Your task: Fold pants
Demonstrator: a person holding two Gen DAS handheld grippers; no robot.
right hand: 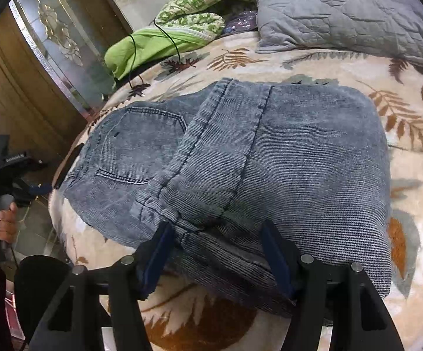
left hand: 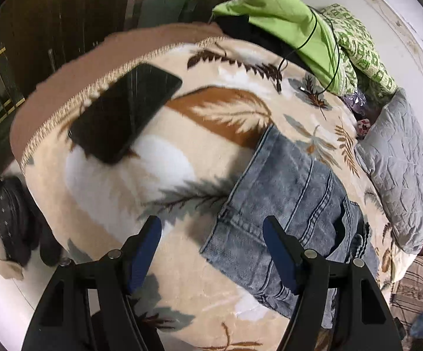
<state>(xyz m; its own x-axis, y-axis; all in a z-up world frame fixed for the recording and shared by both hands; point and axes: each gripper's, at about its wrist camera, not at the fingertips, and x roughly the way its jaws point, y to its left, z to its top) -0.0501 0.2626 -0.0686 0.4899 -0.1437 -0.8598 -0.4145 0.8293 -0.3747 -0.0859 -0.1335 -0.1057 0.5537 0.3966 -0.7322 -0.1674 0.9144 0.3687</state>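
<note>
Pants point(right hand: 240, 161) (blue-grey denim) lie folded on the leaf-print blanket point(left hand: 118, 187) covering the bed, back pocket facing up, one leg doubled over the seat. Grey pillow point(right hand: 343, 8) sits beyond them; a green cloth point(left hand: 287, 17) is bunched at the far corner with a thin black cable across it. Black phone point(left hand: 123, 111) rests near the blanket's fringed edge, well apart from the denim.

Left gripper point(left hand: 211, 251): jaws spread, nothing between the pads, hovering over bare blanket just beside the pants' edge.

Right gripper point(right hand: 214, 251): jaws apart, straddling the near fold of denim; pads do not visibly press it.
</note>
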